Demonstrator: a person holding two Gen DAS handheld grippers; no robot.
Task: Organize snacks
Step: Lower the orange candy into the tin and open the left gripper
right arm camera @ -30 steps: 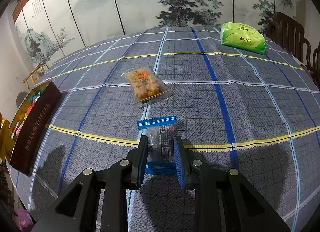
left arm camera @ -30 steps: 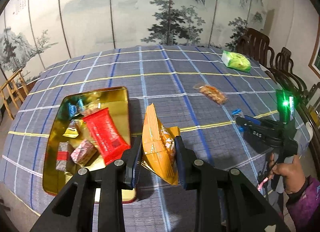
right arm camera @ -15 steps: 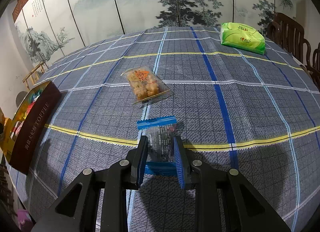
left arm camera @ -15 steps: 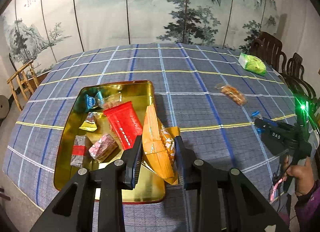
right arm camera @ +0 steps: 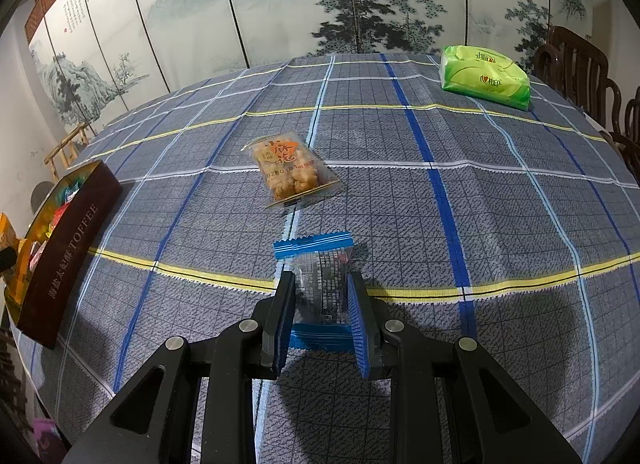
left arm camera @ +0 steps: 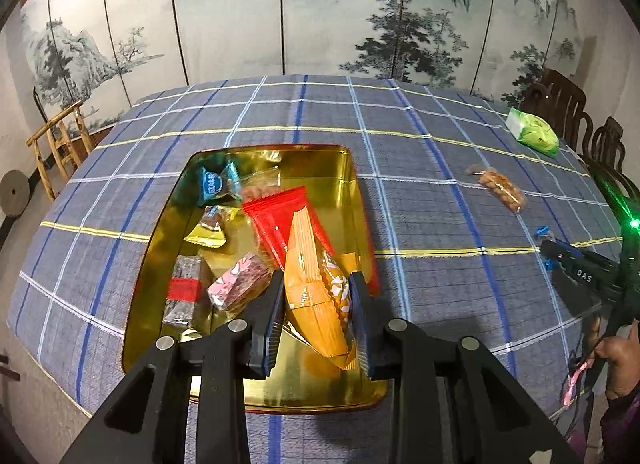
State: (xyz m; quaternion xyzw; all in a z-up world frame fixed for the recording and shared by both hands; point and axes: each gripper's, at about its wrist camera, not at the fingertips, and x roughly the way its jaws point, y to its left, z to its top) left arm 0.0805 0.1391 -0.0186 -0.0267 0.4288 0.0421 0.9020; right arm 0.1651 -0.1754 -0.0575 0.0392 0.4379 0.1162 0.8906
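Over the plaid tablecloth (left arm camera: 420, 192), the gold toffee tin (left arm camera: 340, 168) now lies beneath the left gripper (left arm camera: 316, 316), which has carried its clamped orange snack packet (left arm camera: 316, 296) above it, probably ready to drop. The right gripper (right arm camera: 322, 324) stays pinching the blue-ended sachet (right arm camera: 320, 288) on the cloth.

Table (right arm camera: 400, 192): covered w/ blue-grey plaid cloth, blue, white and yellow lines. Directly on cloth: gold tin (left arm camera: 340, 168) at left, brown outer wall w/ "TOFFEE" lettering; clear bag of fried twists (right arm camera: 290, 172) near centre; green tissue pack (right arm camera: 484, 78) at far right edge. Twists bag and tissue pack lie well apart.
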